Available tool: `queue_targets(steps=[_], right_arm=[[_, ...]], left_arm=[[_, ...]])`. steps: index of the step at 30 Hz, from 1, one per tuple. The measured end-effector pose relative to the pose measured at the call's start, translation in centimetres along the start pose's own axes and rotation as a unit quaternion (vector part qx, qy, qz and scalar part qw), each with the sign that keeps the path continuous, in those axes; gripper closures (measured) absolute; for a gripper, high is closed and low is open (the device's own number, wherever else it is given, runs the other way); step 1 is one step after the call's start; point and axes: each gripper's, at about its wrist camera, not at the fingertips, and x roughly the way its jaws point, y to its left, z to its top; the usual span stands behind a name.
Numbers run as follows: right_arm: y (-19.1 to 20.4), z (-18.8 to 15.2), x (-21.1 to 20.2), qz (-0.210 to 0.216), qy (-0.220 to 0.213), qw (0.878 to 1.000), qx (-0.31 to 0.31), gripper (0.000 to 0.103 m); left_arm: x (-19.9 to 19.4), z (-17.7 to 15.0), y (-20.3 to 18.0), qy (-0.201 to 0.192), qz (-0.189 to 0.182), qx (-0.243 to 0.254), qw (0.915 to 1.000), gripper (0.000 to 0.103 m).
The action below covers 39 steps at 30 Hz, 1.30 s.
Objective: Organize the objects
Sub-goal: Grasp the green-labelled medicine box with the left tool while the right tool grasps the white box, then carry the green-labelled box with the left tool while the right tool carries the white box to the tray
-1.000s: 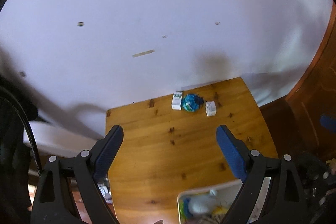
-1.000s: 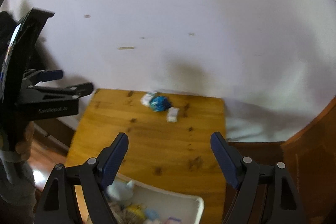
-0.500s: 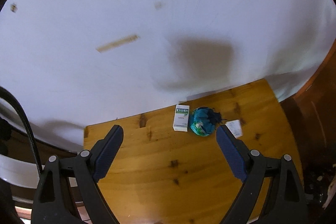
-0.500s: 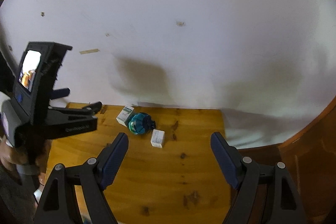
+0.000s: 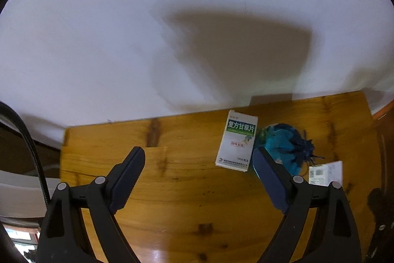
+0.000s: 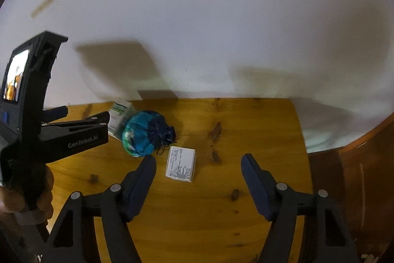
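Both claws gape empty: right claw [image 6: 198,162] sits just short of the small white box [image 6: 181,163], nearer than left claw [image 5: 198,155].

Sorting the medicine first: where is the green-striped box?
The green-striped box lies flat on the table near the wall, just left of the blue pouch in the left wrist view.

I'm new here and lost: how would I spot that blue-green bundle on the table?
Find the wooden table against the white wall, then the short row of three things near its back edge. The blue-green bundle is the middle one, between a green-and-white medicine box and a small white box. It alone is round, soft and dark-tufted; both neighbours are flat cartons.
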Motion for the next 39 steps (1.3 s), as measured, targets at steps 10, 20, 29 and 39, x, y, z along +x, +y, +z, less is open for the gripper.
queue_targets(steps=[10, 20, 29, 39], right_arm=[[0.0, -1.1, 3.6, 0.023, 0.027, 0.999, 0.015, 0.031], [0.4, -1.5, 6.5, 0.039, 0.066, 0.997, 0.022, 0.067], [-0.3, -1.8, 2.5, 0.067, 0.052, 0.996, 0.033, 0.071], [-0.3, -2.1, -11.7, 0.113, -0.013, 0.993, 0.015, 0.071]], left_arm=[[3.3, -0.5, -1.0, 0.010, -0.004, 0.008, 0.9999, 0.012], [5.5, -0.9, 1.3, 0.049, -0.049, -0.052, 0.9963, 0.049], [2.9, -3.2, 2.9, 0.031, -0.062, -0.075, 0.9948, 0.066], [-11.4, -9.8, 5.0, -0.015, -0.096, -0.058, 0.9935, 0.065]])
